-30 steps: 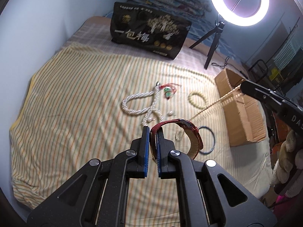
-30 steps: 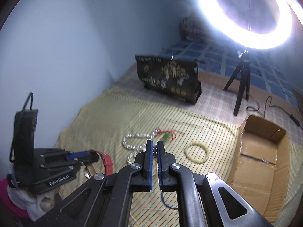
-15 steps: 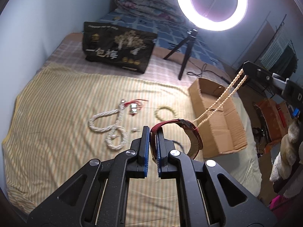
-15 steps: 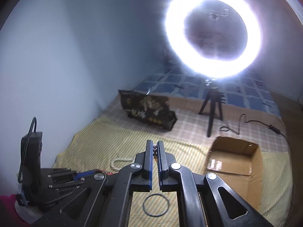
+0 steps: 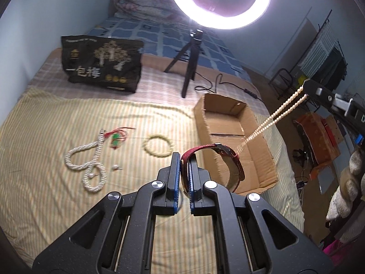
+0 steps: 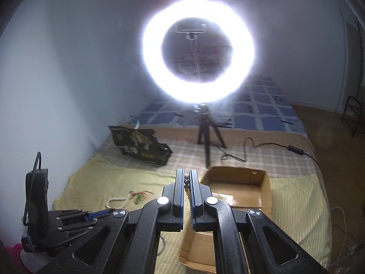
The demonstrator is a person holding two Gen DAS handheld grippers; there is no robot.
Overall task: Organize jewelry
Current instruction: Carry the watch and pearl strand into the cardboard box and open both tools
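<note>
Since the earlier frames, we have carried both loads rightward and up, over the cardboard box (image 5: 230, 137). Our left gripper (image 5: 184, 178) is clamped on the red watch strap (image 5: 230, 159), which arches stiffly beside the box. Our right gripper (image 6: 186, 189) pinches the bead strand (image 5: 273, 118), held high; its loop trails limply toward the box. We judge the strand light and slippery: grip across the beads. A pearl rope (image 5: 91, 159) and a bead bracelet (image 5: 157, 147) remain on the sheet.

You see a bright ring light (image 6: 198, 63) on a tripod (image 6: 206, 137) straight ahead of the claw. A bed (image 5: 45, 137) with a yellow striped sheet lies below, and a pale blue wall (image 6: 68, 68) stands left.
</note>
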